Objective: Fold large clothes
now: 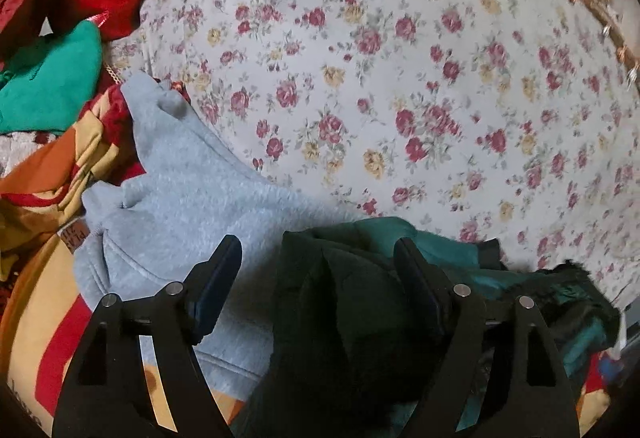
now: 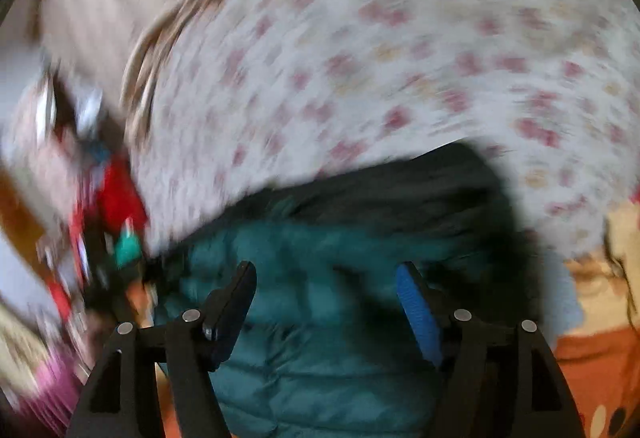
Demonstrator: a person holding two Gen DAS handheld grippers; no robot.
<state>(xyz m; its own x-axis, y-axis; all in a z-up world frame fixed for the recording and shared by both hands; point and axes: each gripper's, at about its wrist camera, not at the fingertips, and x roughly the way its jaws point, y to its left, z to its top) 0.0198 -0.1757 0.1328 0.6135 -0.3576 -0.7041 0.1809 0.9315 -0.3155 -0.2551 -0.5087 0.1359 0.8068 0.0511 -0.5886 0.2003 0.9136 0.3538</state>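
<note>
Floral sheet (image 1: 400, 78) bare ahead, teal jacket (image 2: 320, 318) bunched at its near edge (right view blurred), both my grippers, left (image 1: 318, 262) and right (image 2: 326, 286), agape above it: pickup step, next I must pinch an edge.

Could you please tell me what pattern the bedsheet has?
The bedsheet is white with small red and yellow roses, clearest in the left wrist view.

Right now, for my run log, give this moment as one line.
left hand-held gripper: open, over dark green garment | right hand-held gripper: open, over teal jacket | floral sheet
</note>
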